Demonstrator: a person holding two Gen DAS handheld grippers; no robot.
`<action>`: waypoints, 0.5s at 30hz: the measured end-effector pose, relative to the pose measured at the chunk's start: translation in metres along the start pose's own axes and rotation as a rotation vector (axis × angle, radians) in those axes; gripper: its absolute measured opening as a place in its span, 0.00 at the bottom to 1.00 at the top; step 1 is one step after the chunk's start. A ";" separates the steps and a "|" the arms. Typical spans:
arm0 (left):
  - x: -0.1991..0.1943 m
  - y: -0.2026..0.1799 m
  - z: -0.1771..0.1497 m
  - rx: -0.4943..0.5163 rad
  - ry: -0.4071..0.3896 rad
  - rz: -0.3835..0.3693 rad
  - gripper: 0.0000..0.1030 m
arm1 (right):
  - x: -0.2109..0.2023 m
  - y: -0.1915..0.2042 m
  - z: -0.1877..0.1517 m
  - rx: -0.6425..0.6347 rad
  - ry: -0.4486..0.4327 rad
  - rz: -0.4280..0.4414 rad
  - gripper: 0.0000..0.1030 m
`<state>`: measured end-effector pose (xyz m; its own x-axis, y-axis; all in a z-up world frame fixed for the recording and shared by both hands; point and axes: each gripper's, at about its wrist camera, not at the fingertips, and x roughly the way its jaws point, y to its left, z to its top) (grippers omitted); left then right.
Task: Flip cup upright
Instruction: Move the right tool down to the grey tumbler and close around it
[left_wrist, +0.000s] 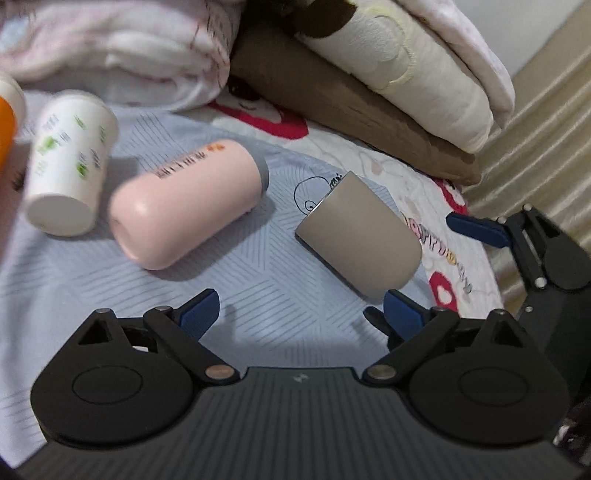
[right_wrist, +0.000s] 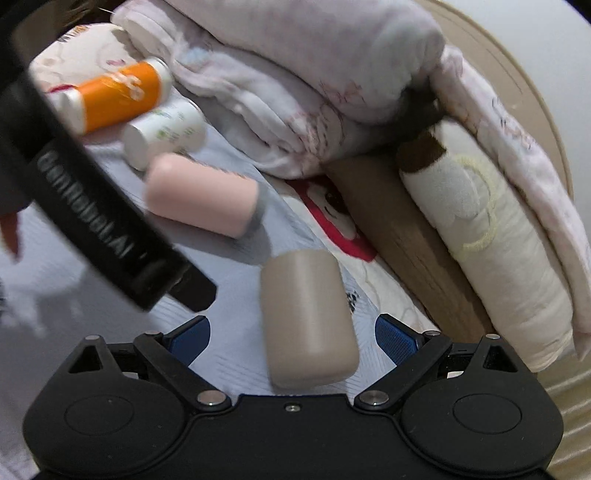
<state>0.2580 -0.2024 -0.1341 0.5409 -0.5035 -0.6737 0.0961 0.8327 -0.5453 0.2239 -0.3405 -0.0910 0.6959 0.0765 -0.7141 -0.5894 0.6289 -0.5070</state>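
Beige cup: on its side on the bedsheet, long axis running away from right gripper, rounded base nearest it, between its spread fingers, untouched. Left gripper: fingers apart, empty, beside cup

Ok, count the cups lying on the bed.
4, all on their sides: beige cup between the right gripper's fingers, pink cup behind it, then white cup and orange cup. More may be hidden.

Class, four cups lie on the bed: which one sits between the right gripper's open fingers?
The beige cup, plain and unprinted, lying on its side. The pink cup, white cup and orange cup lie farther away.
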 end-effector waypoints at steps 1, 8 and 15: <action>0.005 0.002 0.001 -0.015 0.003 -0.015 0.91 | 0.007 -0.002 -0.002 -0.001 0.012 -0.006 0.94; 0.033 0.006 0.007 -0.062 0.008 -0.096 0.84 | 0.043 -0.008 -0.012 0.007 0.086 -0.006 0.93; 0.044 0.011 0.016 -0.105 0.031 -0.140 0.82 | 0.055 -0.013 -0.016 0.016 0.121 0.005 0.91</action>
<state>0.2962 -0.2121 -0.1620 0.5022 -0.6213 -0.6014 0.0800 0.7259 -0.6831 0.2632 -0.3567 -0.1317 0.6380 -0.0137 -0.7700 -0.5852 0.6413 -0.4963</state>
